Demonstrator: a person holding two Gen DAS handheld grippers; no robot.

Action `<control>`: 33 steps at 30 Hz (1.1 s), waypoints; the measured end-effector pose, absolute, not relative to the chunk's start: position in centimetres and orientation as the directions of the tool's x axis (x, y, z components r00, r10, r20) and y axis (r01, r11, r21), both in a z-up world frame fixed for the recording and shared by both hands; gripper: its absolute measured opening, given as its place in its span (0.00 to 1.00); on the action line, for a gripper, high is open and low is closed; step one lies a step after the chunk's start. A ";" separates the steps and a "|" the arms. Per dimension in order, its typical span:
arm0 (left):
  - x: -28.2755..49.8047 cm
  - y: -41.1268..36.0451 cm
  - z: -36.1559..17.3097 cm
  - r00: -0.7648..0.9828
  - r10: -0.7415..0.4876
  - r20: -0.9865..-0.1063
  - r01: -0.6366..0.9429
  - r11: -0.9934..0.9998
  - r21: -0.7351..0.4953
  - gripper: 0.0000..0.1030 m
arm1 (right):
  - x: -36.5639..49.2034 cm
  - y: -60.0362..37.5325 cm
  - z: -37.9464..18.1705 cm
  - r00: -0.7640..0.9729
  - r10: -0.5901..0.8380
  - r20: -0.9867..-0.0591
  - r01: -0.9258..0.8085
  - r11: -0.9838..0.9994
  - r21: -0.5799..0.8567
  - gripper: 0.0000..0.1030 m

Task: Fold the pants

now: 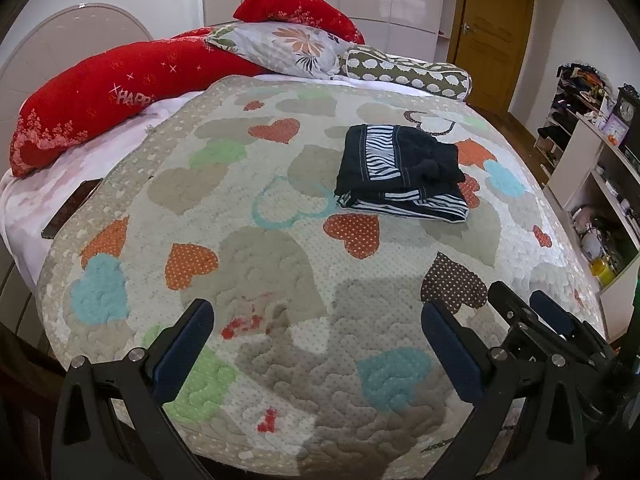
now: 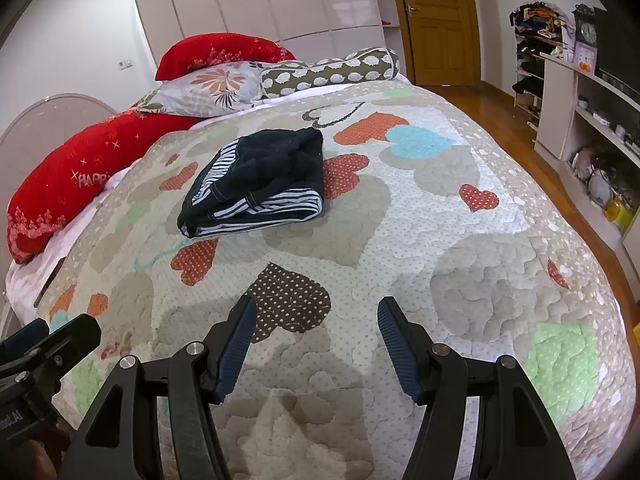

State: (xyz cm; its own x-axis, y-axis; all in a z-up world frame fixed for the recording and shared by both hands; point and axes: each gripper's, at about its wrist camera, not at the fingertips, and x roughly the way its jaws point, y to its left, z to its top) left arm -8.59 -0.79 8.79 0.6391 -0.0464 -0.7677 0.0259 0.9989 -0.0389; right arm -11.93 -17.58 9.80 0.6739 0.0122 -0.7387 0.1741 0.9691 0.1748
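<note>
The pants (image 1: 400,172) are dark navy with zebra-striped panels and lie folded in a compact stack on the heart-patterned quilt (image 1: 280,248). In the right wrist view the pants (image 2: 256,188) lie ahead and to the left. My left gripper (image 1: 316,312) is open and empty, low over the quilt's near edge, well short of the pants. My right gripper (image 2: 316,312) is open and empty over the quilt, also short of the pants. The right gripper also shows at the right edge of the left wrist view (image 1: 528,304).
Red pillows (image 1: 100,96), a floral pillow (image 1: 288,48) and a spotted bolster (image 1: 408,74) lie at the bed's head. A dark flat object (image 1: 70,208) lies at the bed's left side. Shelving with clutter (image 2: 600,136) stands to the right, past a strip of wooden floor (image 2: 500,120).
</note>
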 end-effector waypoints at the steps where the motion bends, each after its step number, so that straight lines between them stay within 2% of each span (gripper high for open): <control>1: -8.6 -0.8 8.8 0.638 -0.048 -0.769 0.027 0.999 -0.040 1.00 | -11.9 -17.6 9.8 0.673 0.010 -0.740 0.176 0.969 0.173 0.65; 23: -7.7 0.0 6.3 0.561 -0.071 -0.825 0.010 0.997 -0.079 1.00 | -11.9 -18.6 8.9 0.646 -0.031 -0.762 0.240 0.957 0.165 0.66; 33: -7.9 -0.2 6.7 0.572 -0.081 -0.816 0.024 0.996 -0.082 1.00 | -11.8 -18.3 8.6 0.637 -0.046 -0.769 0.241 0.960 0.142 0.66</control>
State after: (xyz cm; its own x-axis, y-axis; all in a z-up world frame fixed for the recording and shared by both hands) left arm -7.90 -0.15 6.68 0.5720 -0.0809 -0.8163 0.0238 0.9963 -0.0821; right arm -11.76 -18.30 8.64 0.6374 -0.0461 -0.7691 0.2407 0.9602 0.1419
